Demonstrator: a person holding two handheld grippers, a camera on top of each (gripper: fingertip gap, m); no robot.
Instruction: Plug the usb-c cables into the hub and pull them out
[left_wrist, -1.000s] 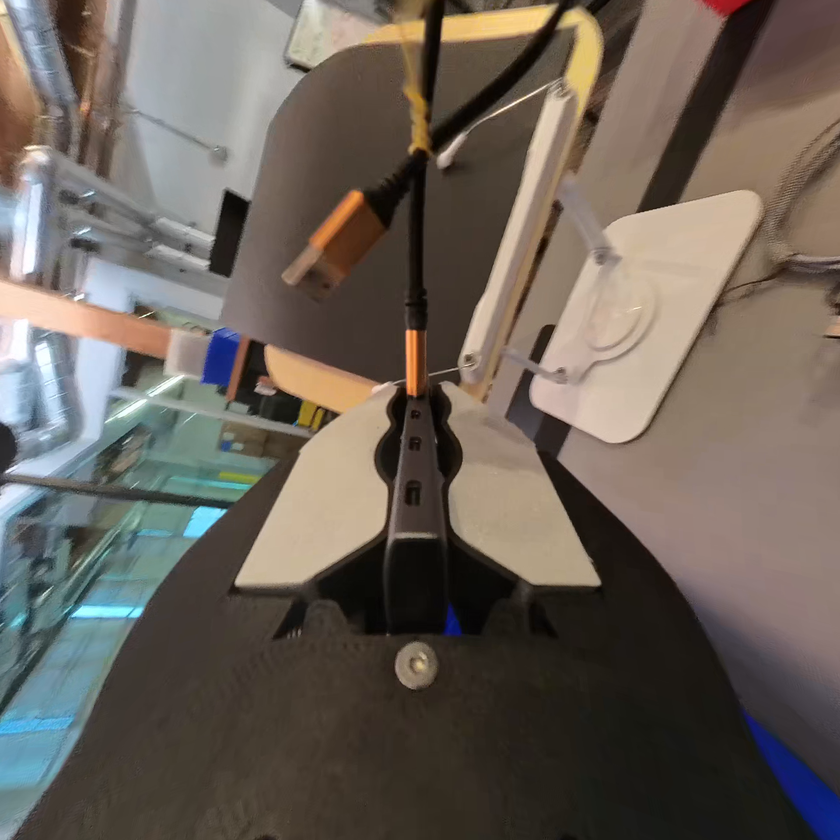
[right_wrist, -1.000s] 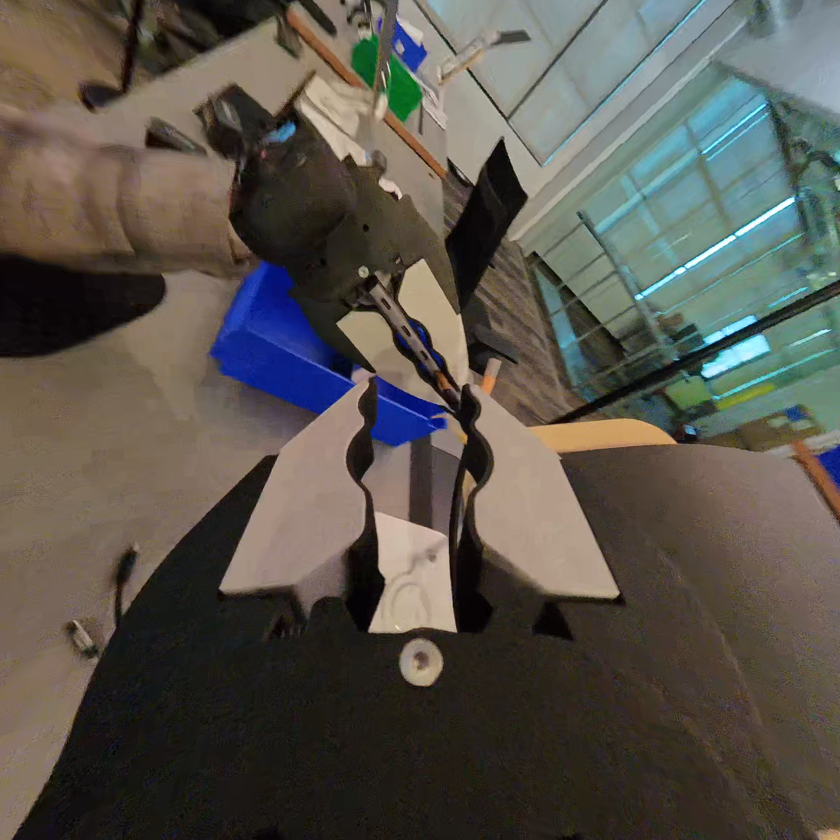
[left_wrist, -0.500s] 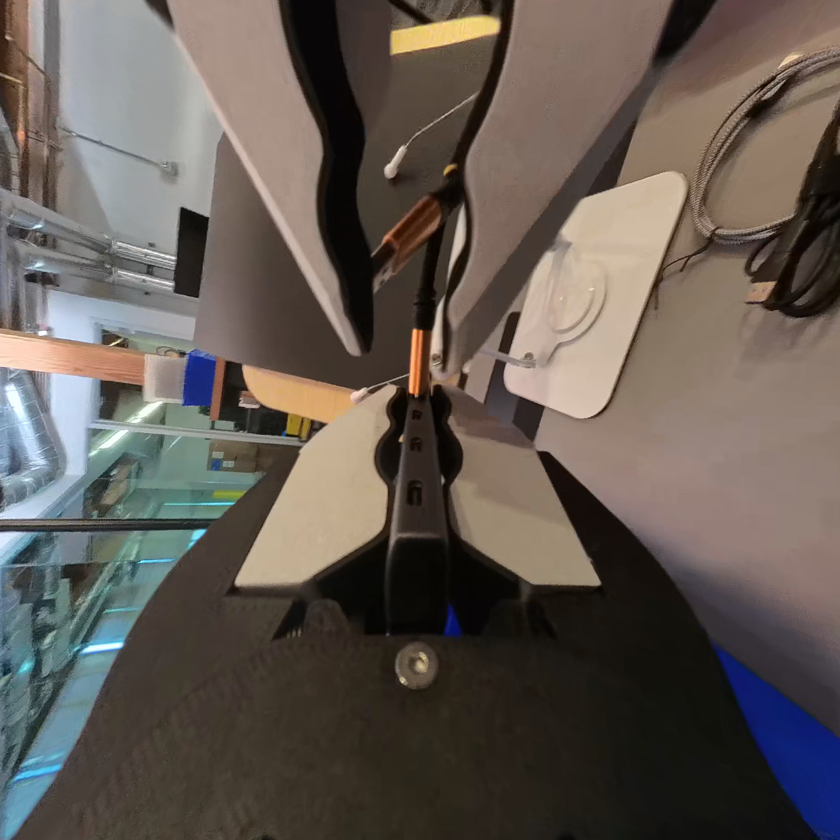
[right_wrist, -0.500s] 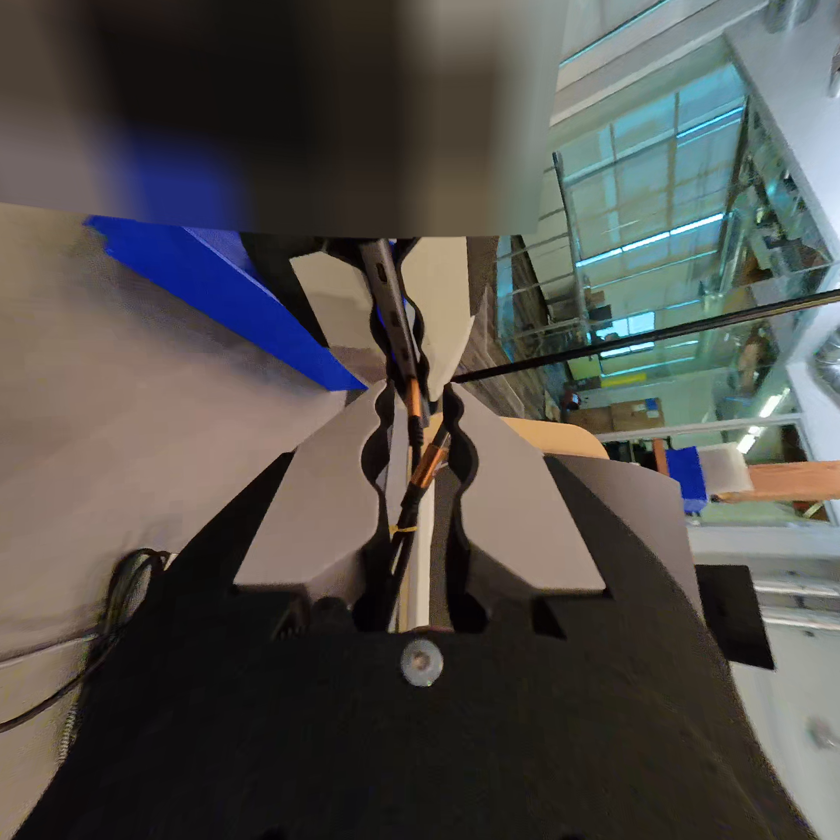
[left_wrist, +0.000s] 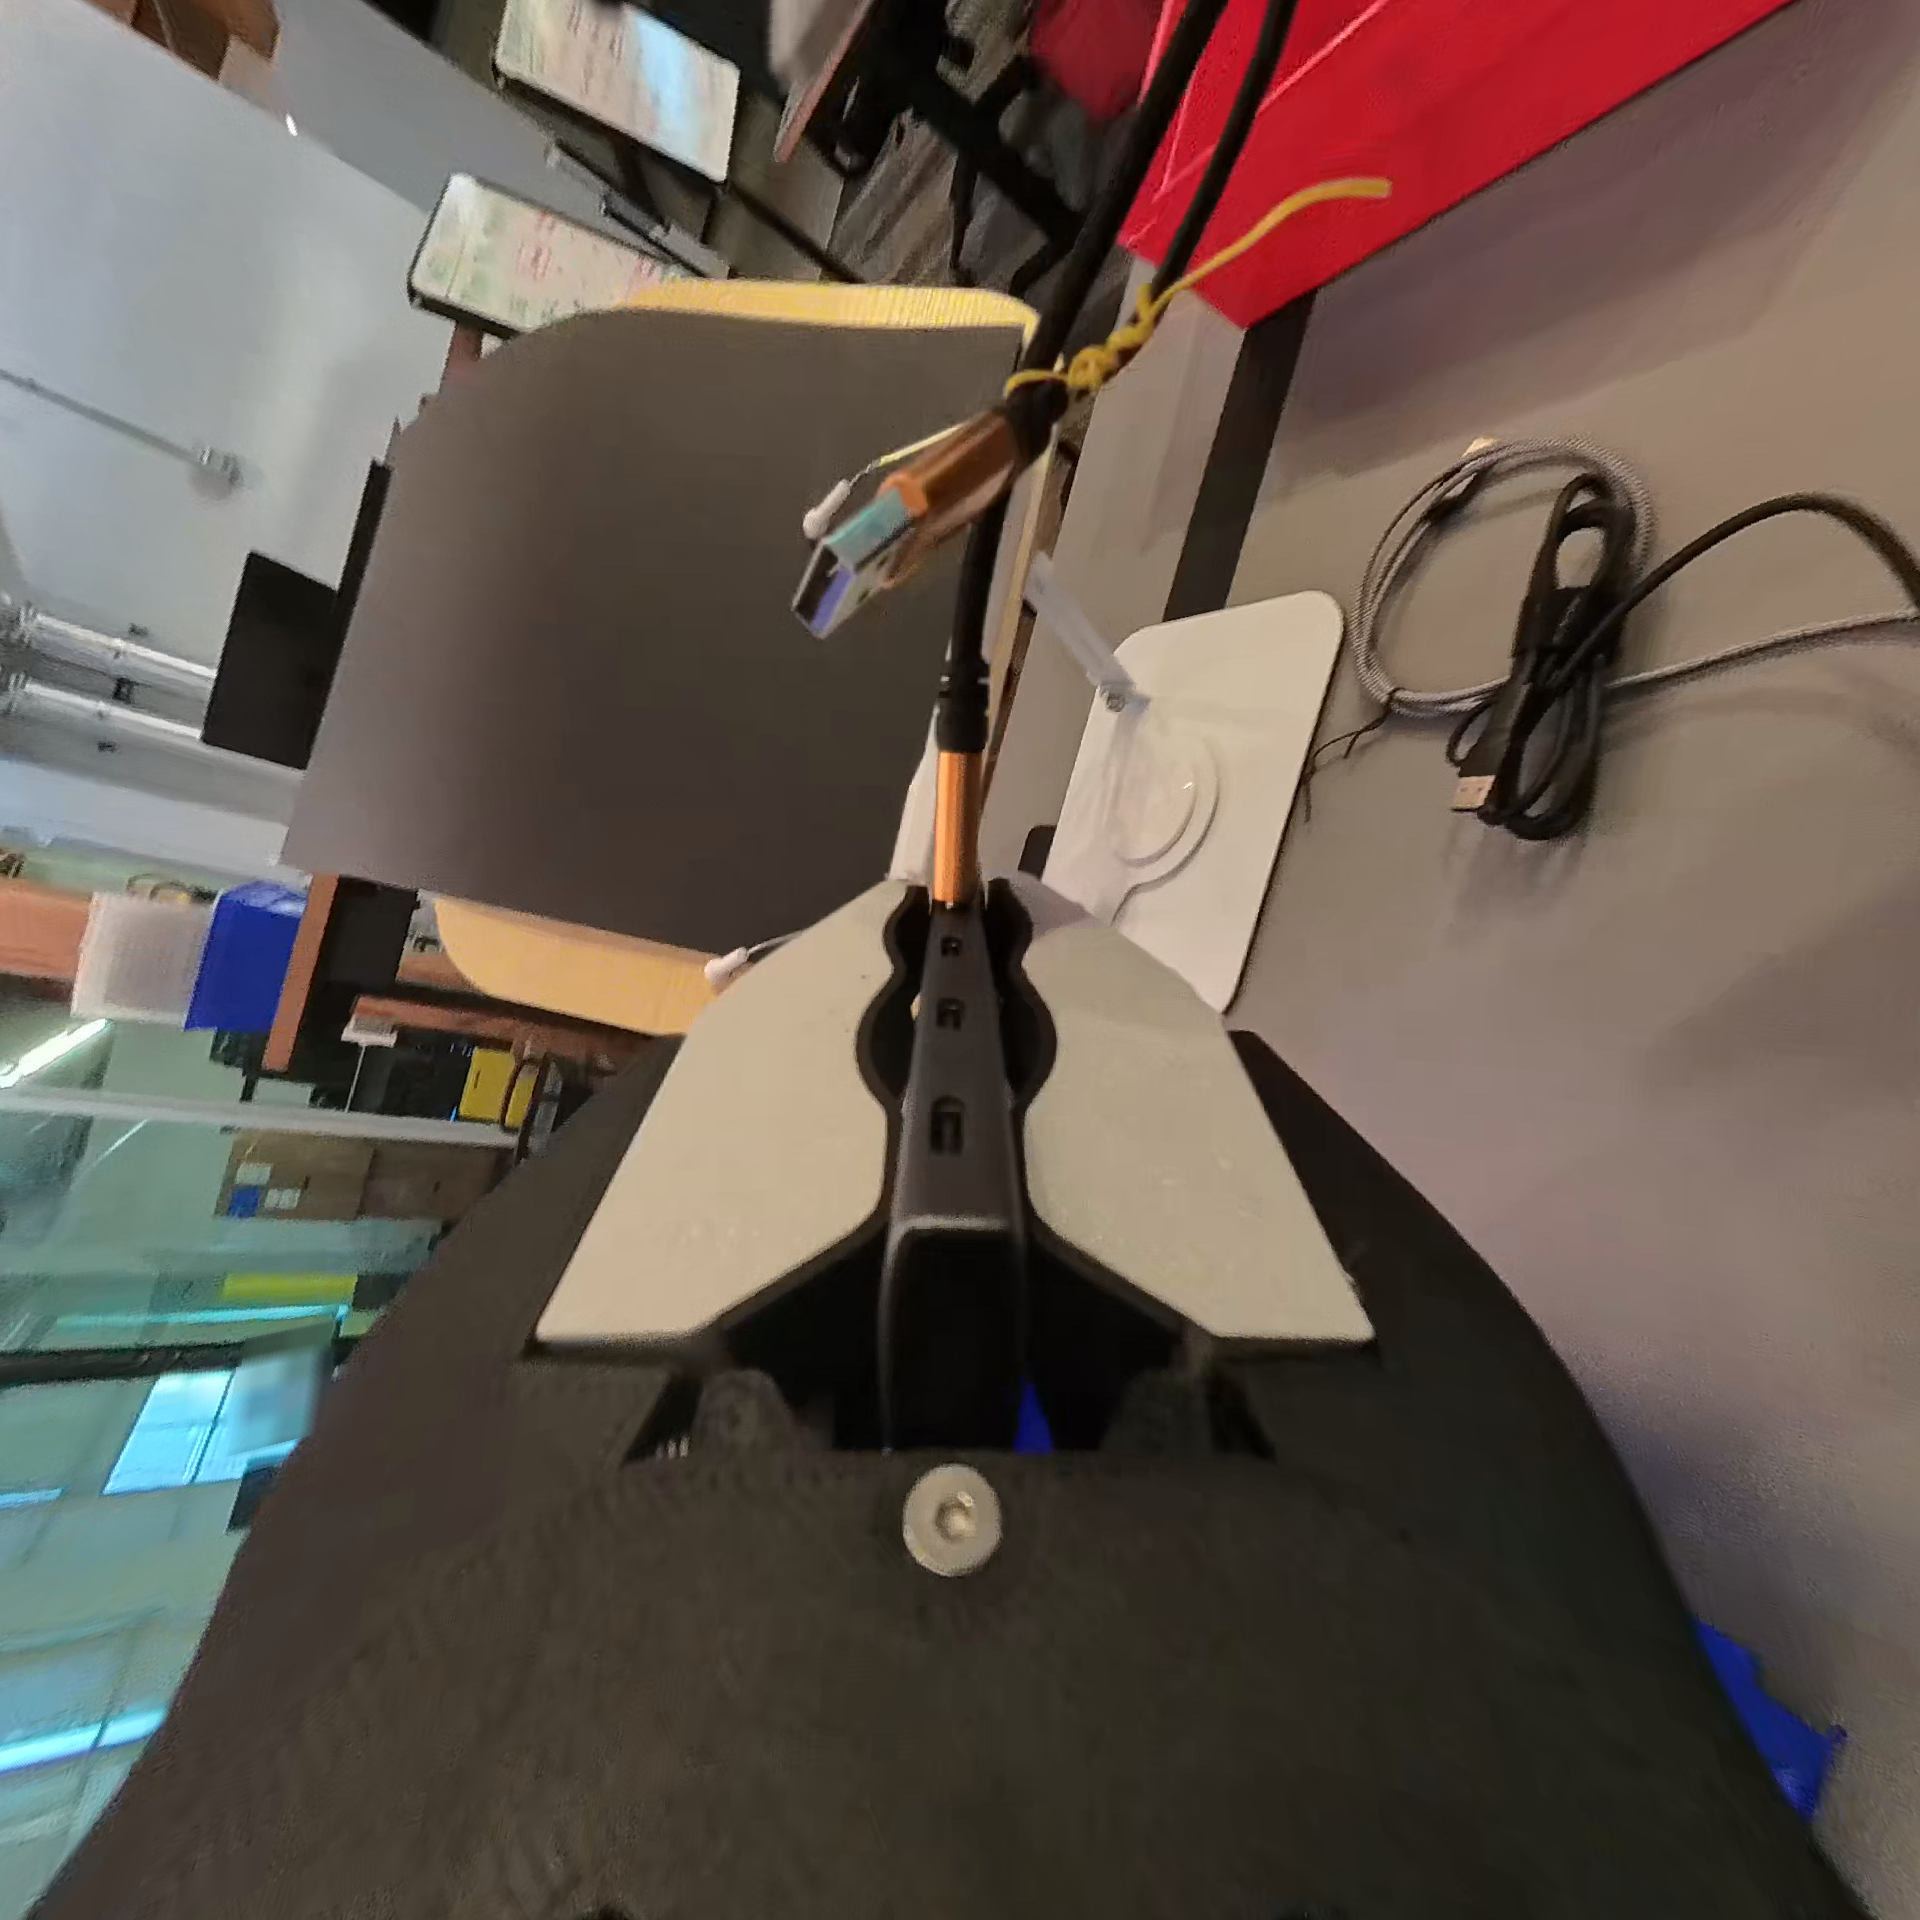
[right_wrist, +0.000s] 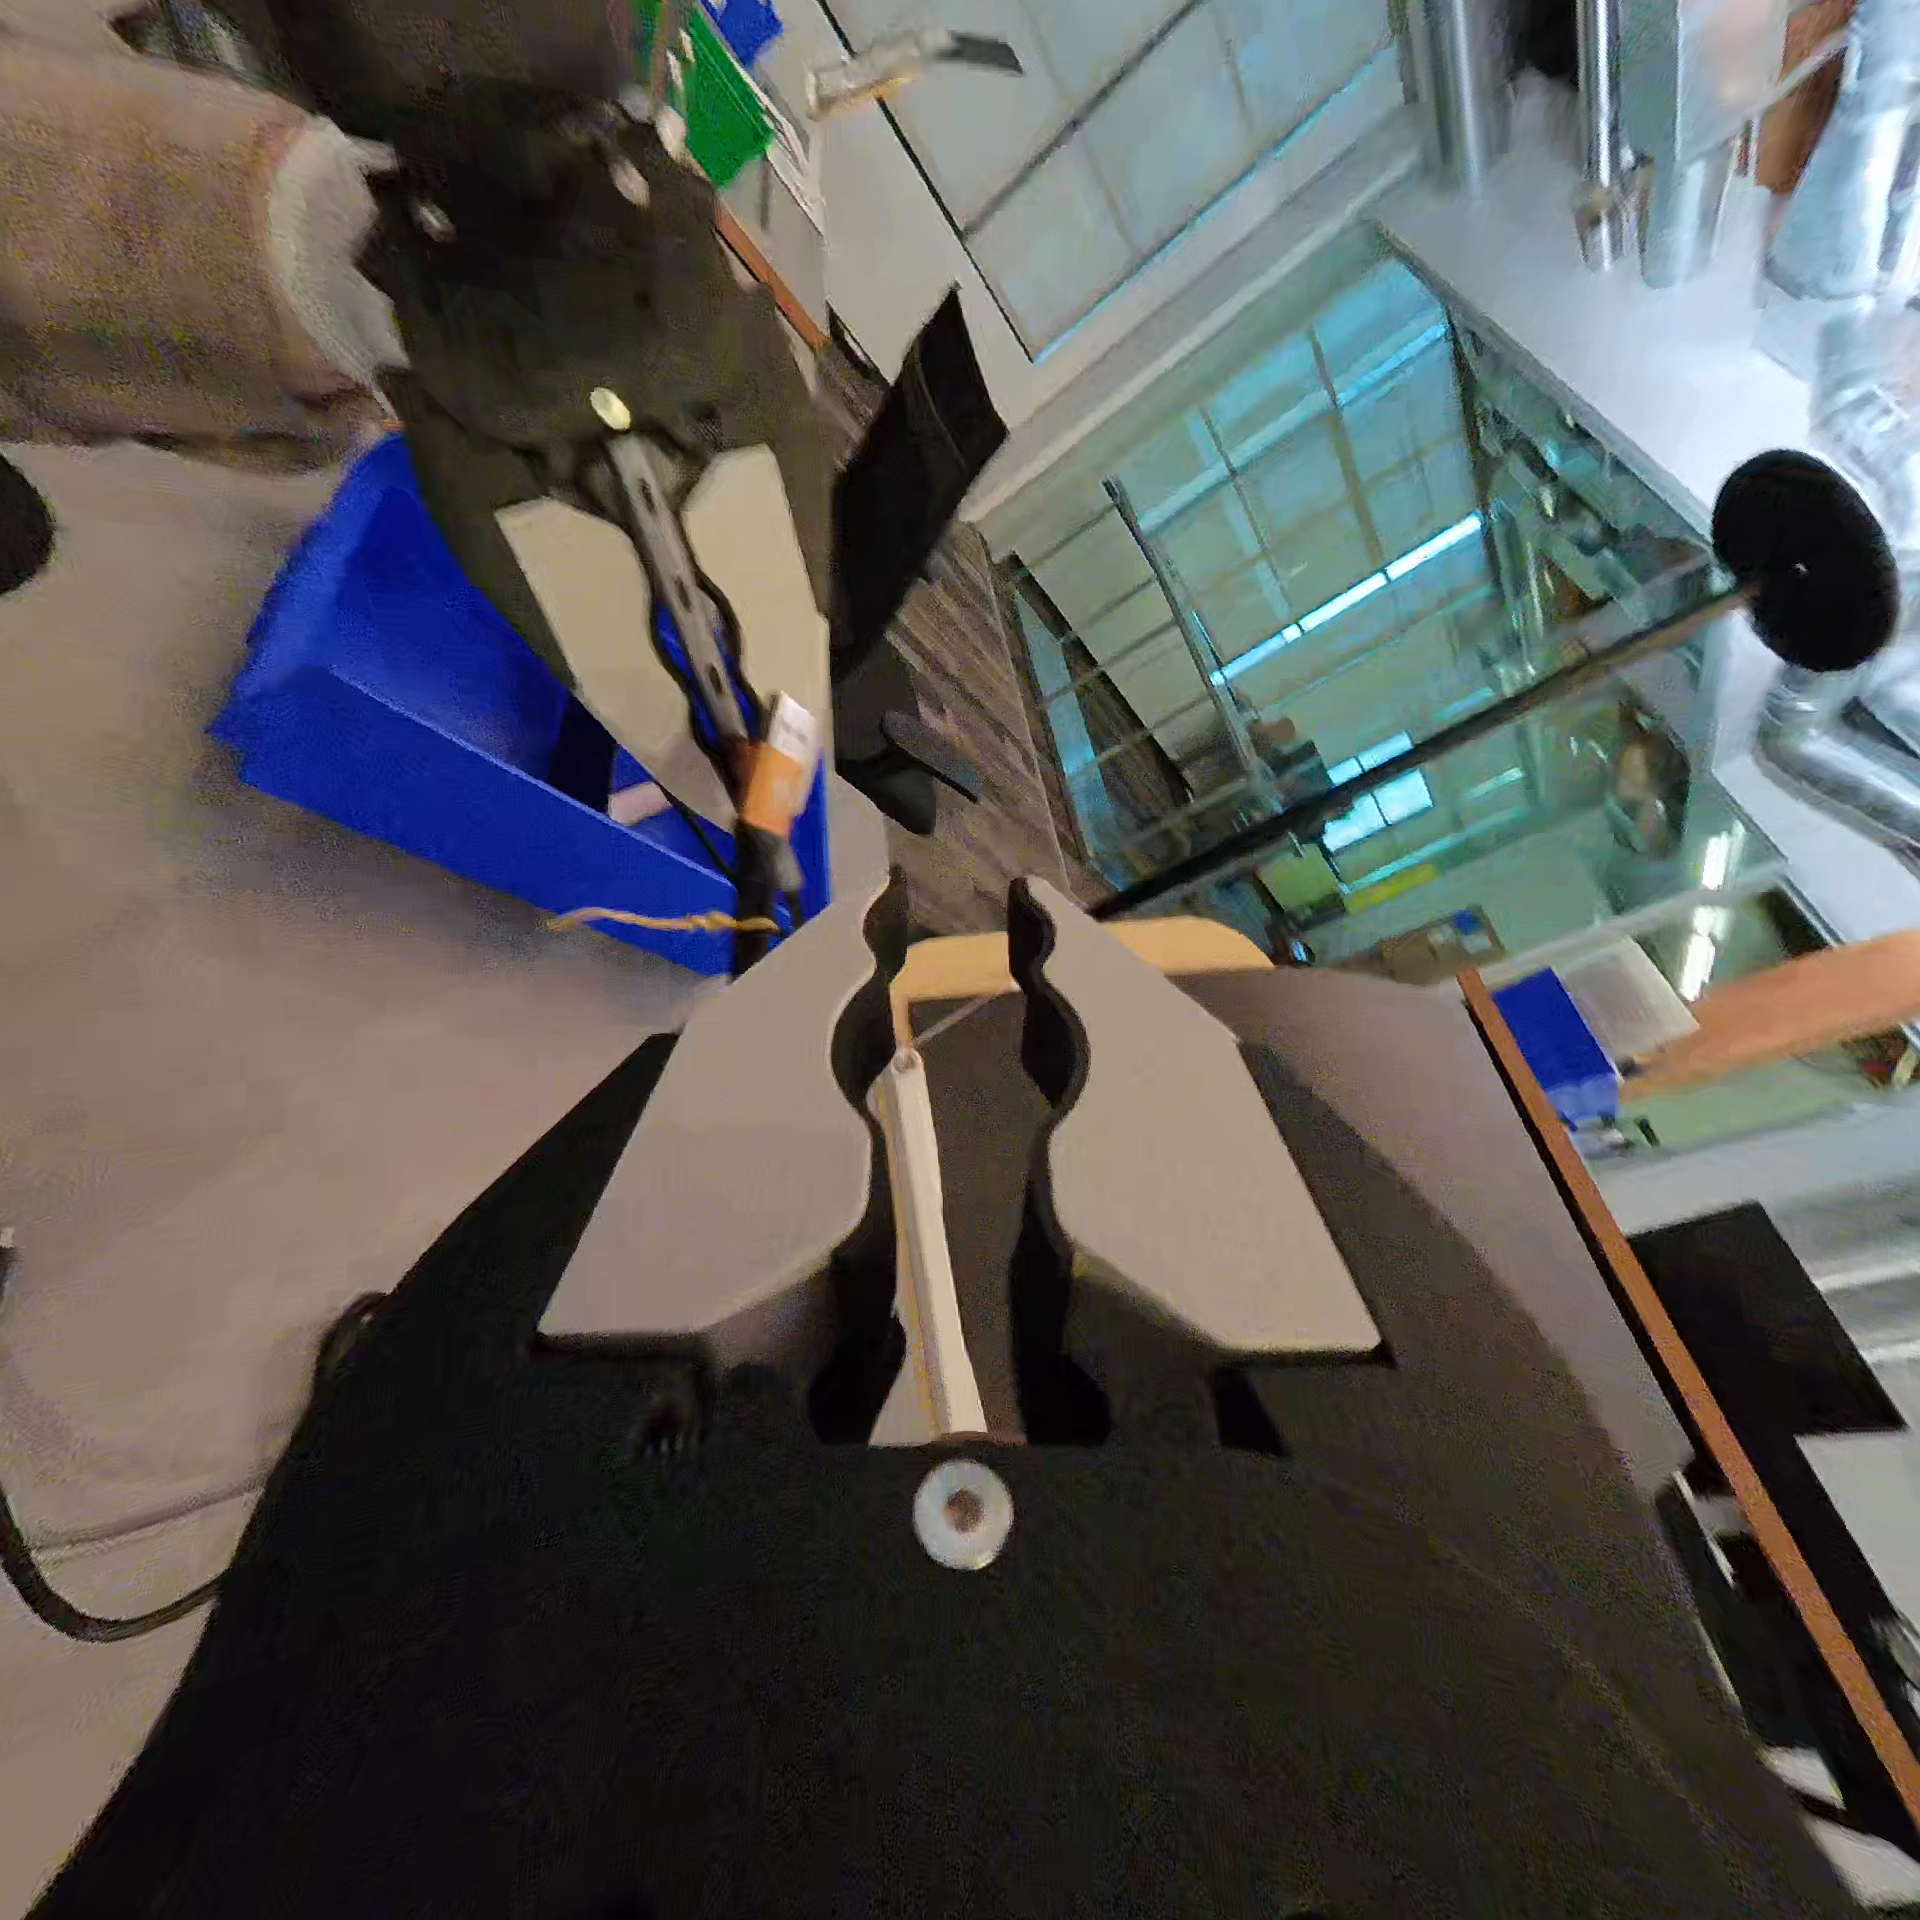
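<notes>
1. Left gripper (left_wrist: 954, 906): jaws closed narrow, clamping the dark hub (left_wrist: 951, 1143) edge-on between the grey fingers (left_wrist: 748, 1132). The hub is held in the air beside the grey table (left_wrist: 1558, 1091).
2. Hub ports: three small openings face up along the hub's edge. An orange-collared plug (left_wrist: 956, 821) is seated in the hub's far end, its black cable (left_wrist: 1039, 416) rising out of frame.
3. Loose end: the same cable's second connector (left_wrist: 904, 530), orange shell with a flat metal tip, dangles free, bound to the cable by a yellow twist tie (left_wrist: 1122, 343).
4. Right gripper (right_wrist: 956, 914): jaws apart with a narrow gap, gripping nothing; a white bar is seen through the gap.
5. Table items: coiled grey and black cables (left_wrist: 1538, 665) and a white stand plate (left_wrist: 1247, 790) lie apart from the hub.
6. Writing: whiteboards in the background bear marks, too blurred to read. No brand marking is discernible on the hub or cable.
</notes>
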